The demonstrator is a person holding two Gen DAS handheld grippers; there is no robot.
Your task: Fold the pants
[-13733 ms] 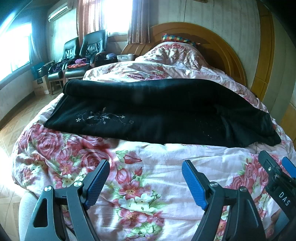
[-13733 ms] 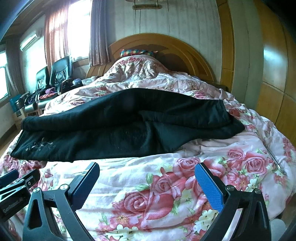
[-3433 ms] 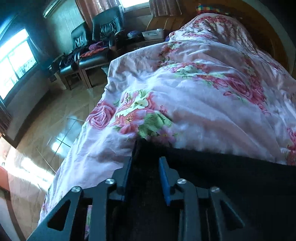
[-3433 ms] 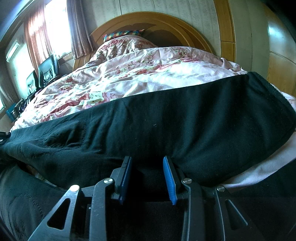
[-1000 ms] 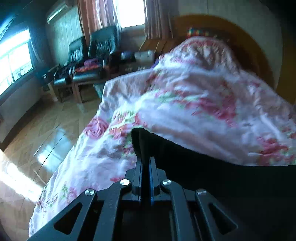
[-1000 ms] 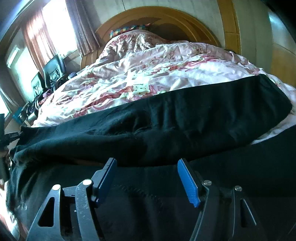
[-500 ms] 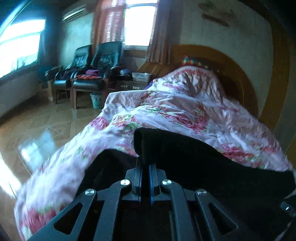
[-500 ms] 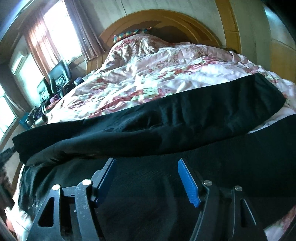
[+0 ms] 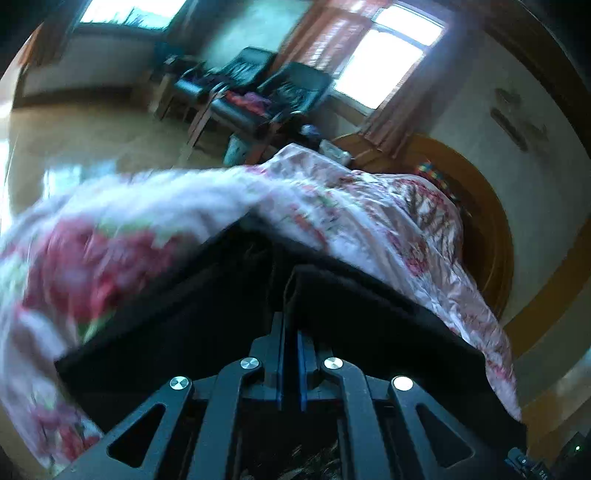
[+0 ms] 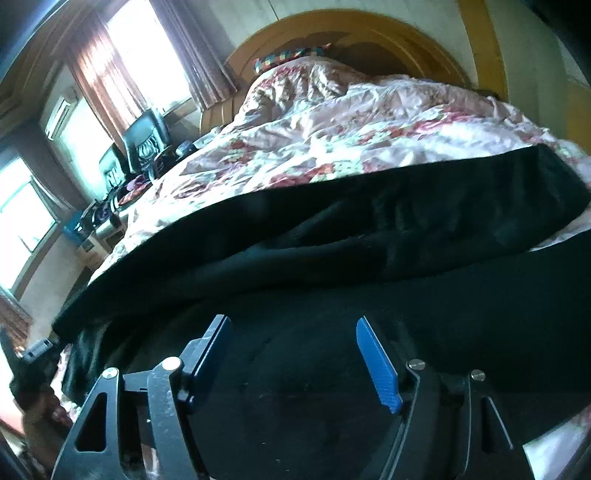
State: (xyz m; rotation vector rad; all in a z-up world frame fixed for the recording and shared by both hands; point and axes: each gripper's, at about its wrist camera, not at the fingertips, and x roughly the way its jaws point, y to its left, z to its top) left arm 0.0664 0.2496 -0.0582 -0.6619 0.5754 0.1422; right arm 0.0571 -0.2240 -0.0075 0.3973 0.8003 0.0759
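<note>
Left wrist view: black pants spread across the bed, one end pinched in the clamped-tight fingers of the left gripper and lifted over the layer below. Best carried straight across, kept taut, edge laid flush on the far edge before release. Right gripper low over the near cloth, fingers opening, nothing pressed between; useful for pinning the fold line. Floral quilt soft and rumpled, likely to drag. Beyond: wooden headboard, black chairs, curtained windows, glossy floor.

Sunlit windows, 2 black armchairs, arched wooden headboard.
</note>
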